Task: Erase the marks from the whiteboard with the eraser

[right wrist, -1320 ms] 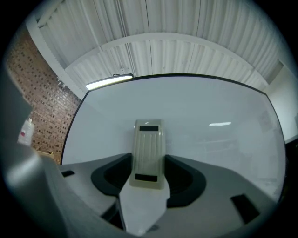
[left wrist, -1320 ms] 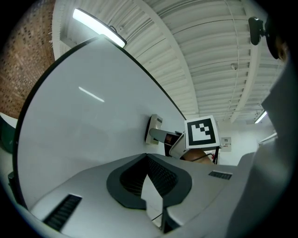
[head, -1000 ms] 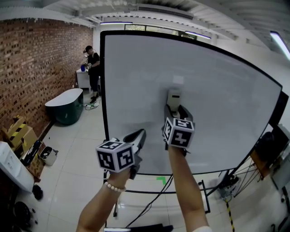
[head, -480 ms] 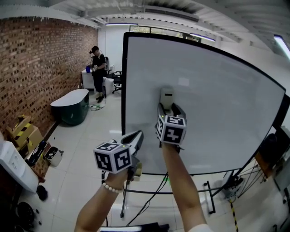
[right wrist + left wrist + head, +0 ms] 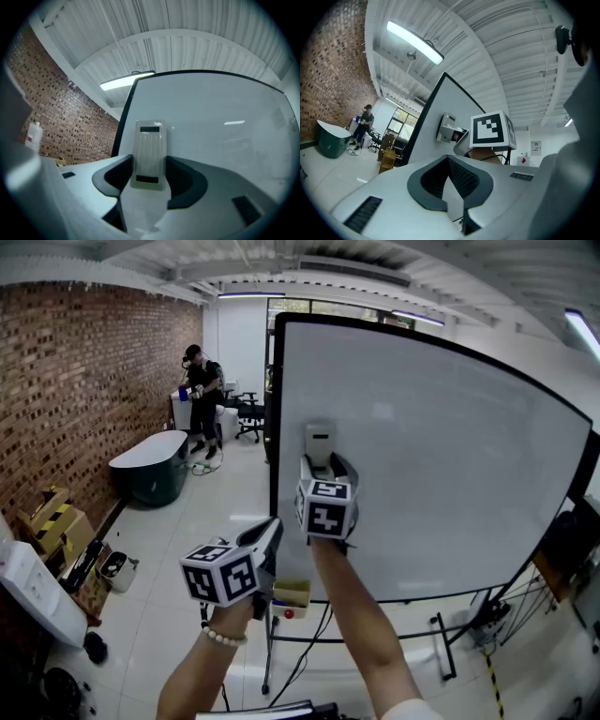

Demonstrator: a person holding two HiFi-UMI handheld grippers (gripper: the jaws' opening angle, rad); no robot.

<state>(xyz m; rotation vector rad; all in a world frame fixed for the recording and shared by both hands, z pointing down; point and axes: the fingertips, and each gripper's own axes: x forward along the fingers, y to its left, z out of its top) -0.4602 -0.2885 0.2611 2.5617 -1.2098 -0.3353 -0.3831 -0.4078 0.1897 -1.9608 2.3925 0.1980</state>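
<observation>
Eraser [image 5: 319, 440] sits clamped upright between the jaws of my right claw [image 5: 325, 465], and its face looks pressed flat against the whiteboard [image 5: 450, 456]. In the head view it stands just above the middle of the frame. My right gripper view shows the pale ribbed block held on both sides by the dark pads.

Over the last second I have carried it leftward across the board. It was out near the middle of the white surface, and now it is close to the black left edge [image 5: 275, 446], with only a narrow strip of white left on that side. My left claw [image 5: 265, 532] hangs lower left of the right one, off the board, jaws together with nothing between them. It plays no part in the wipe.

I can see no marks on the board in any view, neither ahead of the eraser nor on the wide stretch to its right. So I judge this stroke is nearly spent and the wiping is close to finished. Going further left risks the eraser catching on the frame
</observation>
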